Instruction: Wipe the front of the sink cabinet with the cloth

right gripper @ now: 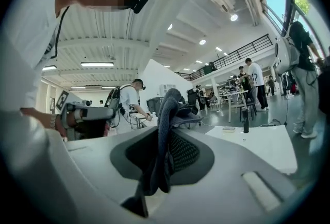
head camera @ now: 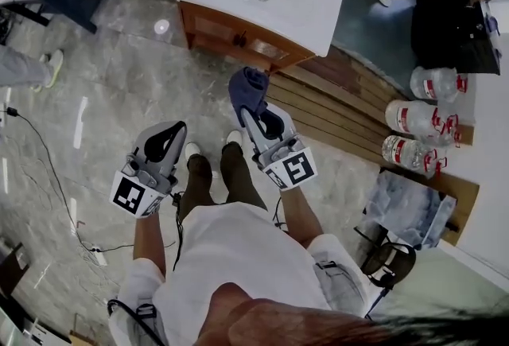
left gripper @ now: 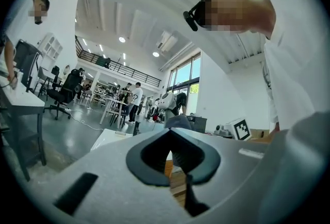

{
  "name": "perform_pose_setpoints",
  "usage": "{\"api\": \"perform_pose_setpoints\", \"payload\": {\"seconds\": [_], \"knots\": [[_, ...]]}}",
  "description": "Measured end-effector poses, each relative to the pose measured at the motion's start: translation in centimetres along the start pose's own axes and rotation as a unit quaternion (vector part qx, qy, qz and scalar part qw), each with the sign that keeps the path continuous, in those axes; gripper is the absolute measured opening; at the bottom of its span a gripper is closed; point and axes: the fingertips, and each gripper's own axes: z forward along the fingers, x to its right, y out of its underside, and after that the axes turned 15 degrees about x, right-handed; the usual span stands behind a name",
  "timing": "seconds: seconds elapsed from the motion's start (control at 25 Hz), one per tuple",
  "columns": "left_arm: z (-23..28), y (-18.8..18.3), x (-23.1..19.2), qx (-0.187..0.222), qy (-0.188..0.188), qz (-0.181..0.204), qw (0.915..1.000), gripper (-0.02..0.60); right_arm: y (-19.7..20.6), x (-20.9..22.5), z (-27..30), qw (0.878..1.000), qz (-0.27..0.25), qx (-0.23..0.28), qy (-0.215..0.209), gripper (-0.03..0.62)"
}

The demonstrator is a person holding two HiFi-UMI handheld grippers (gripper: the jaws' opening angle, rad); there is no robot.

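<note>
Right claw (head camera: 256, 115) grips bunched cloth (head camera: 247, 87), left claw (head camera: 178, 127) clenched empty. Risk: cloth slips out when rubbed on cabinet (head camera: 231, 38) ahead.

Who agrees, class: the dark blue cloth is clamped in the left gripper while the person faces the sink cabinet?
Not the left: the right gripper view shows the dark blue cloth clamped in the right gripper. The left gripper is shut on nothing. The person does face the sink cabinet.
</note>
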Motion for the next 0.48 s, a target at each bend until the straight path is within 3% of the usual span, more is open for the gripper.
{"api": "perform_pose_setpoints", "payload": {"seconds": [0.2, 0.48], "knots": [[-3.4, 3.2, -2.1, 0.004, -0.022, -0.037, 0.9991, 0.003, 8.6, 2.4, 4.4, 0.999, -0.028, -0.012, 0.041, 0.078], [-10.3, 8.9, -6.2, -0.009, -0.063, -0.076, 0.9951, 0.003, 23.0, 4.6, 13.3, 0.996, -0.071, -0.043, 0.041, 0.078]]}}
